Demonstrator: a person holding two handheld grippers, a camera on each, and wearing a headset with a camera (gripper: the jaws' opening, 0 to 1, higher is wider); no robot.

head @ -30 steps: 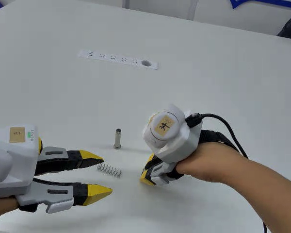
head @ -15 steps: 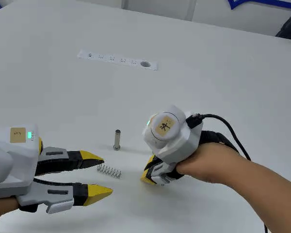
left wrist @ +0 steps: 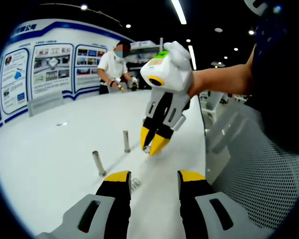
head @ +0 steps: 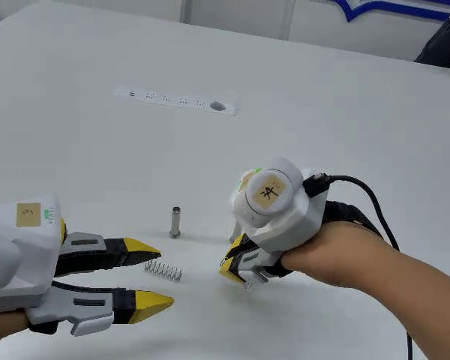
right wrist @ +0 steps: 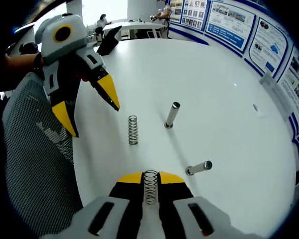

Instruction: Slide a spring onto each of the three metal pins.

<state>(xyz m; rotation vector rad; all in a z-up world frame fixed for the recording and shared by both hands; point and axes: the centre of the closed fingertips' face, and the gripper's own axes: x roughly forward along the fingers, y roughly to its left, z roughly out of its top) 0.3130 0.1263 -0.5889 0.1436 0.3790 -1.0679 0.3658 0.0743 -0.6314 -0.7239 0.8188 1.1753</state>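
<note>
My right gripper (head: 235,268) is shut on a small spring (right wrist: 150,186), tips pointing down near the table. In the left gripper view the right gripper (left wrist: 154,145) hangs just beyond two upright metal pins (left wrist: 98,163) (left wrist: 126,141). One pin (head: 175,223) stands on the white table left of it. A loose spring (head: 163,270) lies flat between the grippers. My left gripper (head: 148,274) is open, its yellow tips on either side of that spring's near end (left wrist: 135,183). The right gripper view has the loose spring (right wrist: 133,130) and two pins (right wrist: 172,115) (right wrist: 199,168) ahead.
A white power strip (head: 169,100) lies farther back on the table (head: 345,127). A black cable (head: 360,196) runs from the right gripper along the person's arm. People stand at a far bench (left wrist: 114,67).
The head camera has shifted. My right gripper has risen slightly with its spring. The left gripper and the loose spring keep their places.
</note>
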